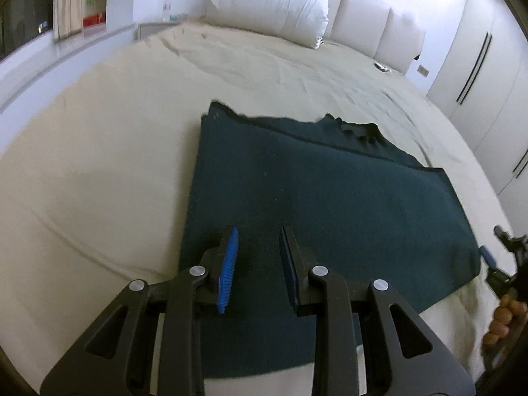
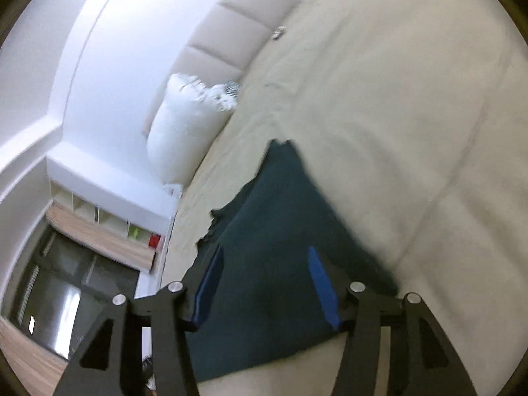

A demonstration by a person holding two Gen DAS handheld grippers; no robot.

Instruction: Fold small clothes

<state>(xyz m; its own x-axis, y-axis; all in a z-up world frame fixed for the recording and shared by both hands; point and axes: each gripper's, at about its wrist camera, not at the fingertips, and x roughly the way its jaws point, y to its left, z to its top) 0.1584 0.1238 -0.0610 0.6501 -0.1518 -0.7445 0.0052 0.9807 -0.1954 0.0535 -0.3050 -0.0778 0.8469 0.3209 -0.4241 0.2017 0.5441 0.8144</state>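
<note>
A dark teal garment lies flat and folded into a rough rectangle on the beige bed sheet. My left gripper hovers over its near edge, jaws a little apart with nothing between the blue pads. In the right wrist view the same garment runs away from my right gripper, which stands open above it and holds nothing. The right gripper also shows at the garment's right corner in the left wrist view, with a person's hand on its grip.
A white pillow leans on the padded headboard at the far end of the bed. A small object lies near the headboard. White wardrobe doors stand to the right. A bottle stands beyond the bed's far left corner.
</note>
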